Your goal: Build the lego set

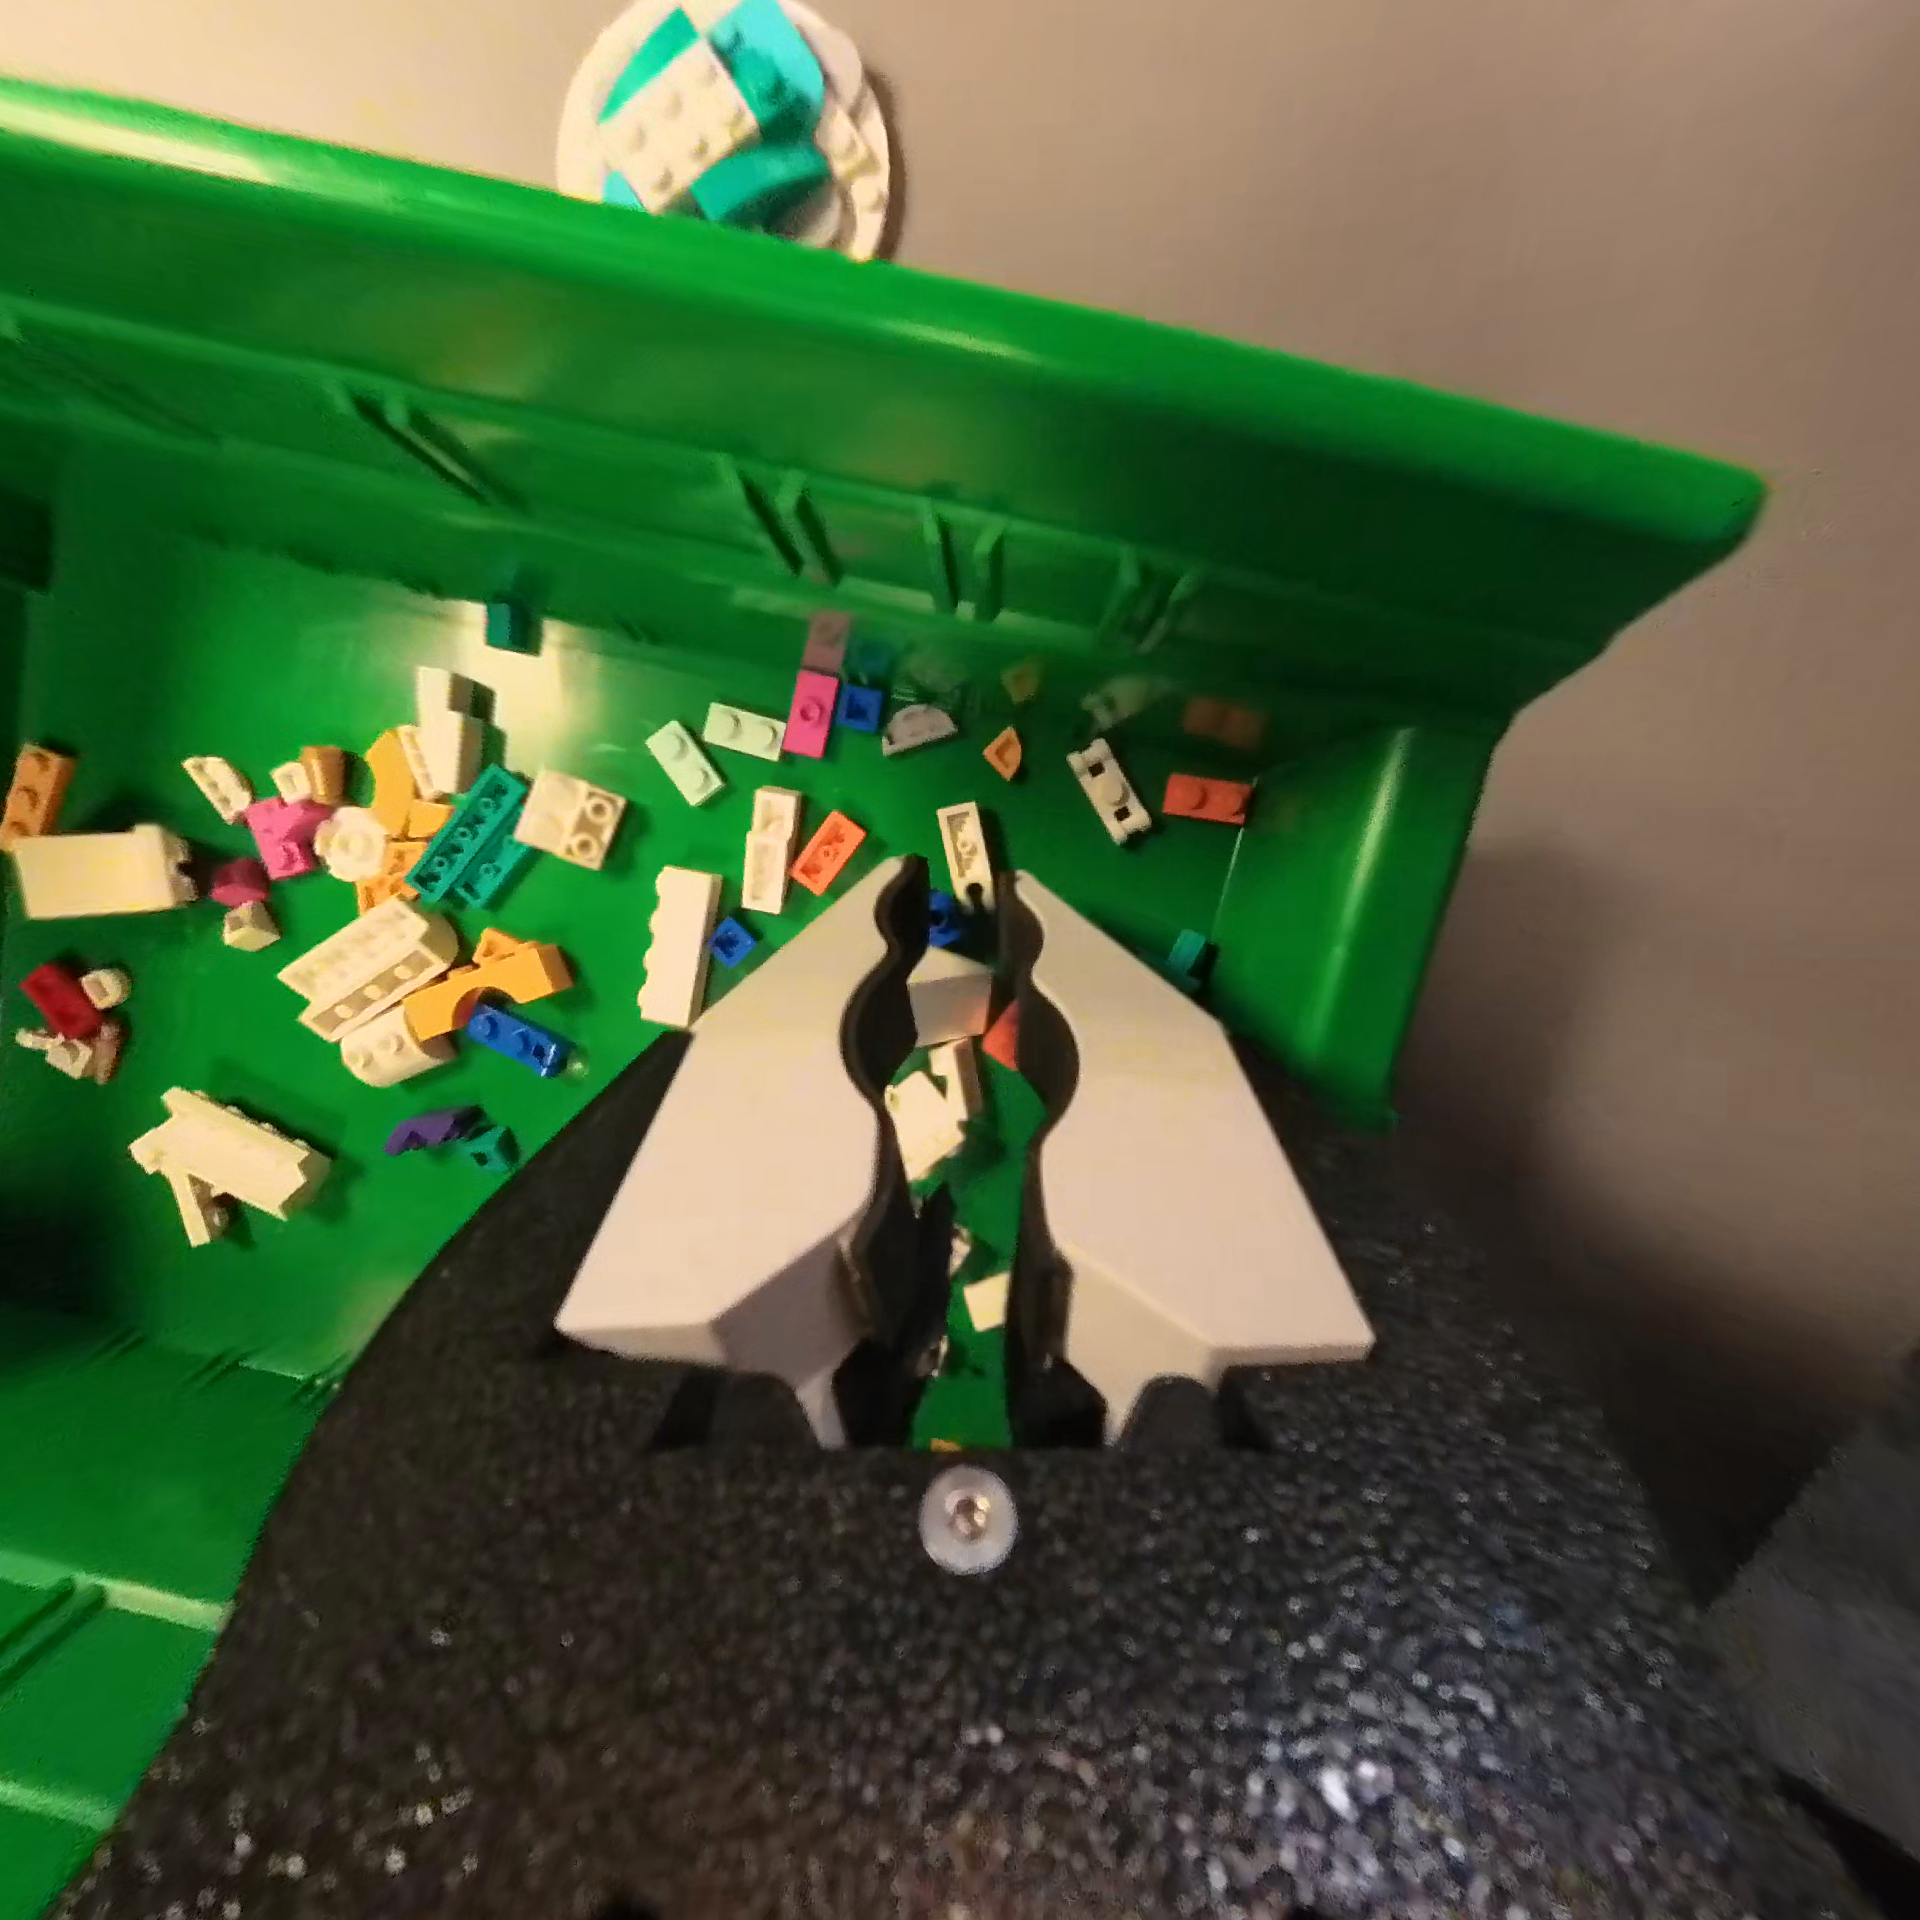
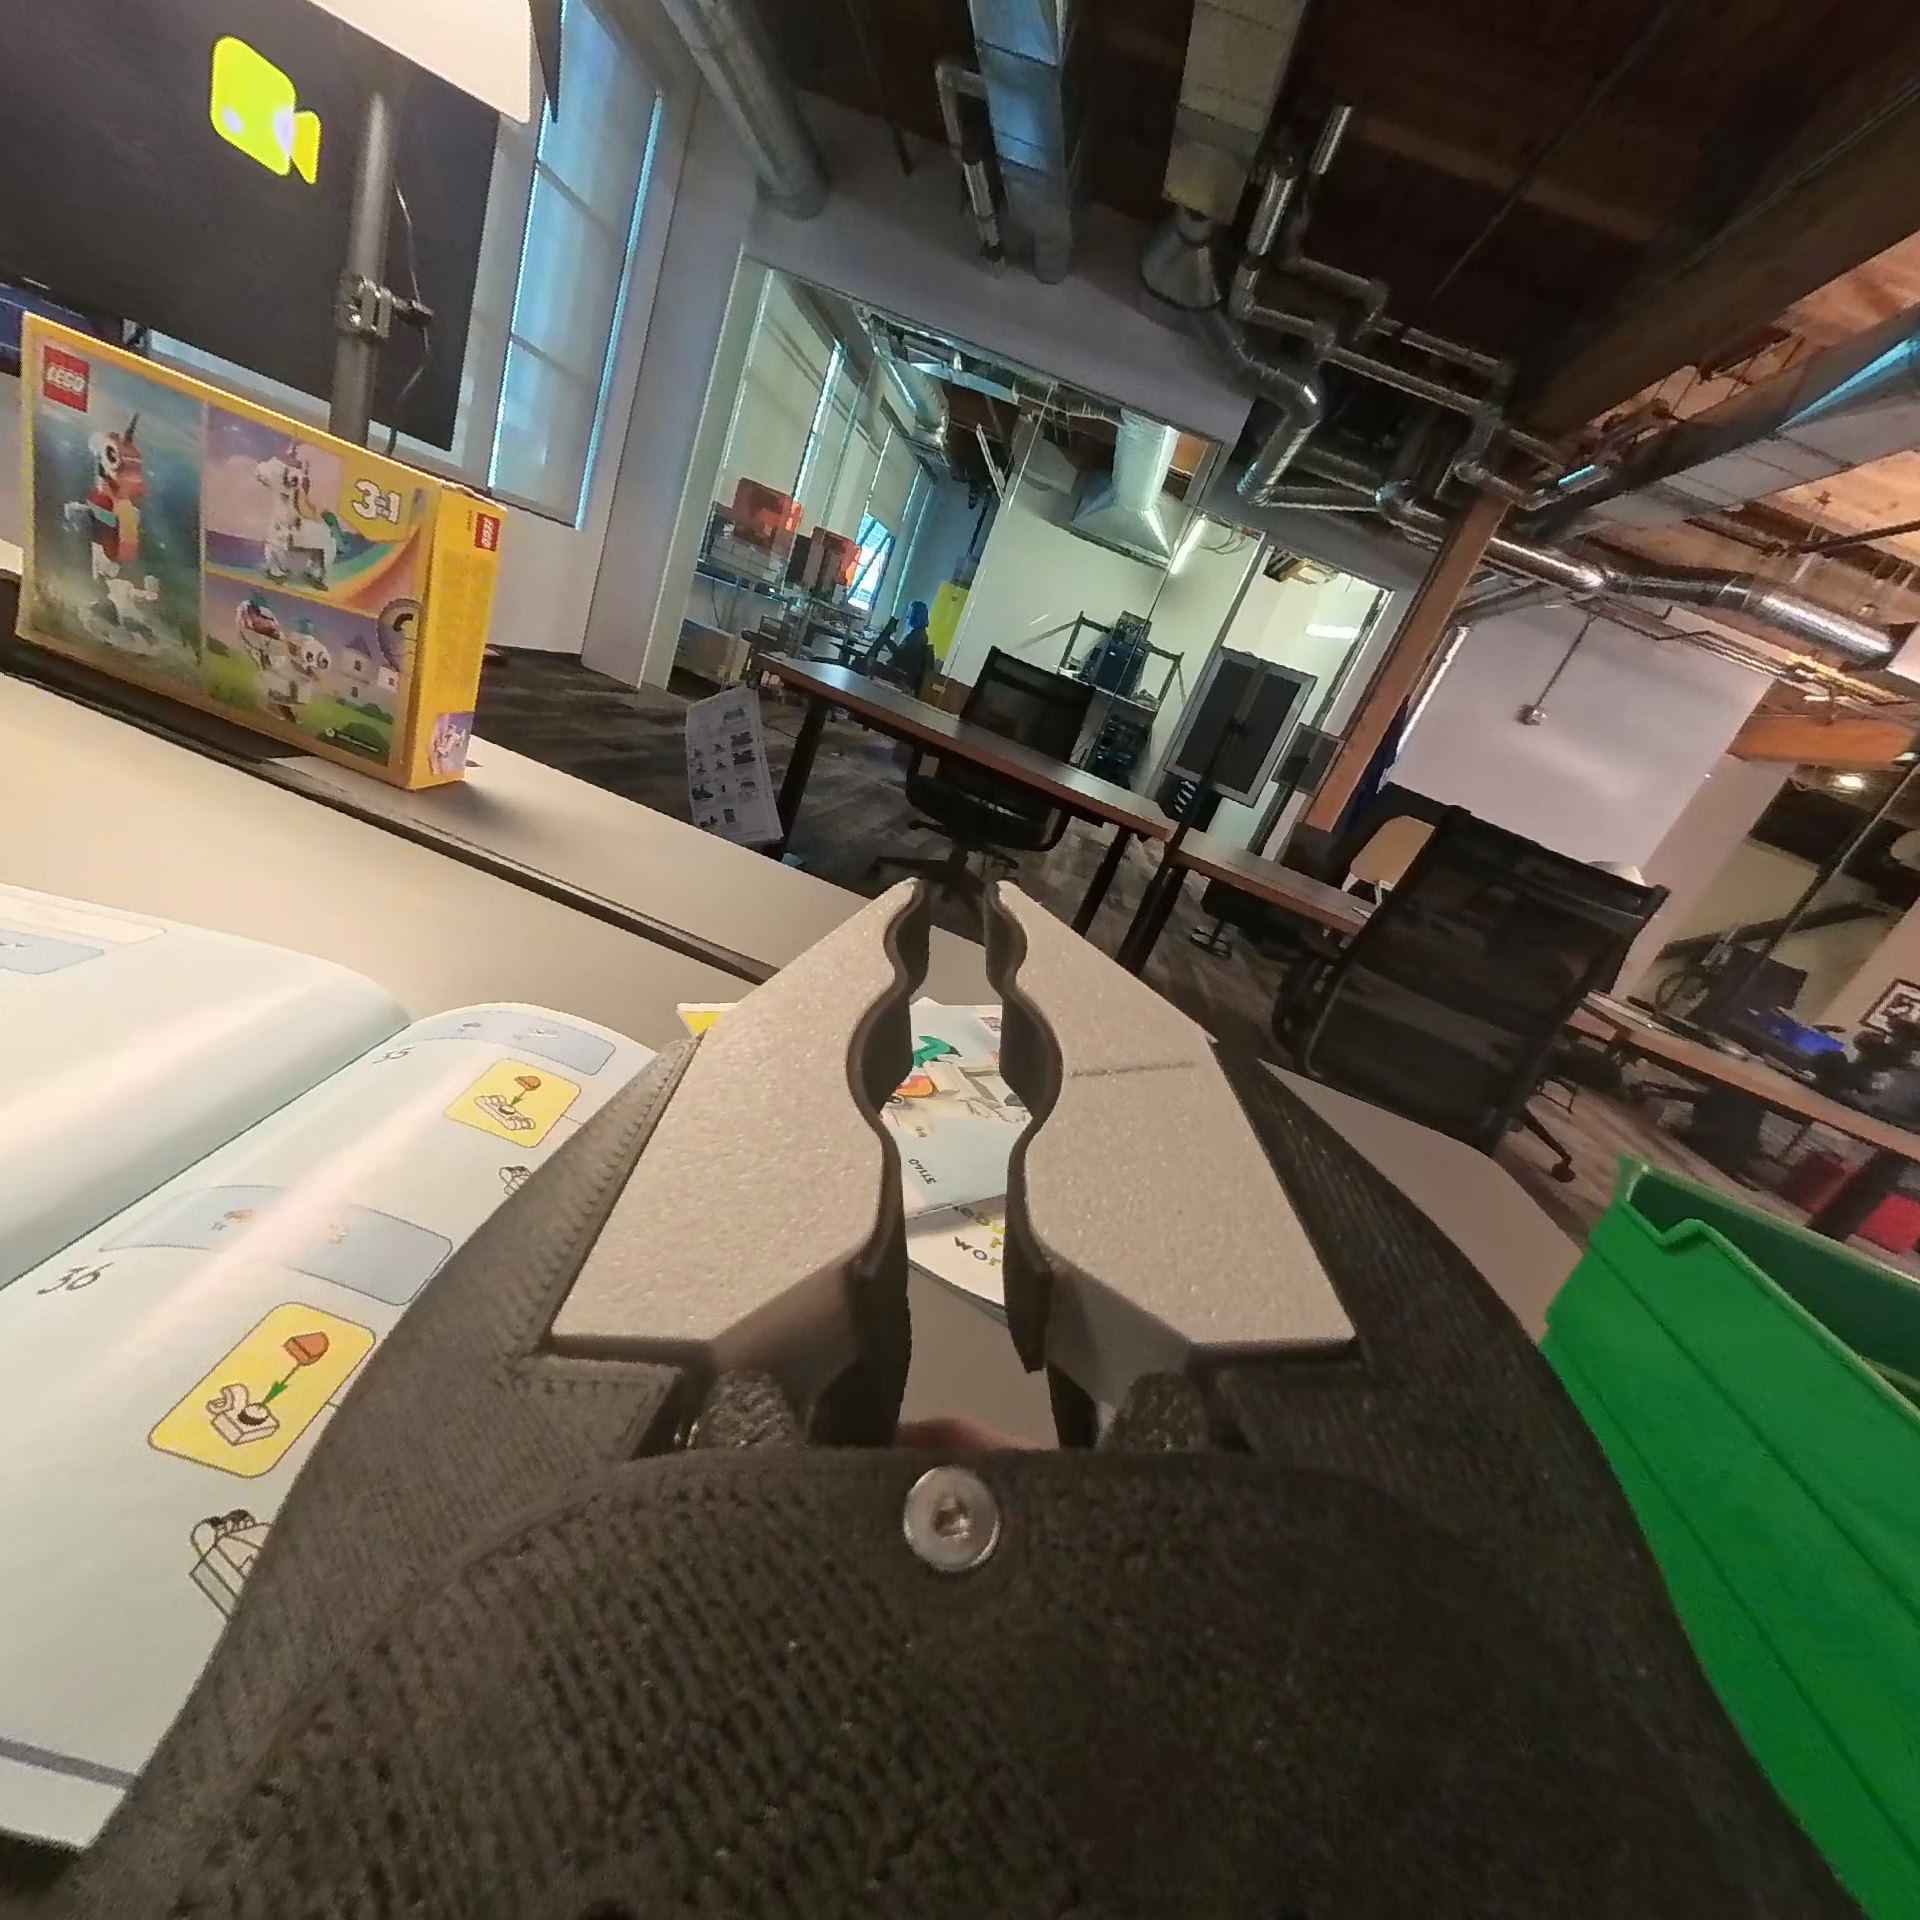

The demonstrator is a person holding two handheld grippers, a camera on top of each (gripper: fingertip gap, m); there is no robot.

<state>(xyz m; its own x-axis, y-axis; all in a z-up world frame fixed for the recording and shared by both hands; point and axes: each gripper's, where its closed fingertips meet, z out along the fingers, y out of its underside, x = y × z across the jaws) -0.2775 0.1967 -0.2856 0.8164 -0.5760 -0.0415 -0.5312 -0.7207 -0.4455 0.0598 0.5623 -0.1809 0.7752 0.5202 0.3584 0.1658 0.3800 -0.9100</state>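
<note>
**Left gripper over the bin, picking a part; right idle**

Left gripper (image 1: 961, 878) hung over the green bin (image 1: 935, 436), tips pointed down at the loose bricks (image 1: 364, 883) on the bin floor. Jaws stood a little apart, nothing between them; bricks seen through the gap lay on the floor below, not in the grip. A white plate (image 1: 968, 842) and a small blue piece (image 1: 943, 914) sat right at the tips. Frame was motion-blurred, so exact contact couldn't be told.

Most bricks were spread left of the gripper: white, orange, teal, pink, blue, mixed and partly stacked on each other. A part-built round assembly (image 1: 727, 114), white and teal, sat on the table beyond the bin's far wall.

Right gripper (image 2: 956, 904) was released and empty, angled up toward the room, low over the table (image 2: 582, 852). The manual (image 2: 208, 1195) lay open to its left, a booklet (image 2: 956, 1174) showed under its fingers, the set box (image 2: 249, 561) stood farther back, bin edge (image 2: 1714, 1403) to its right.

Step, as judged: part selection for the open manual step. Build looked early to mid, with plenty of bricks still in the bin.

Next move needed: identify the right piece, line the tips across its short sides, drop squarely, close. Risks: small flat plates lying flush on the floor would likely slip or flip, and neighbours touching the target could get pinched with it.
</note>
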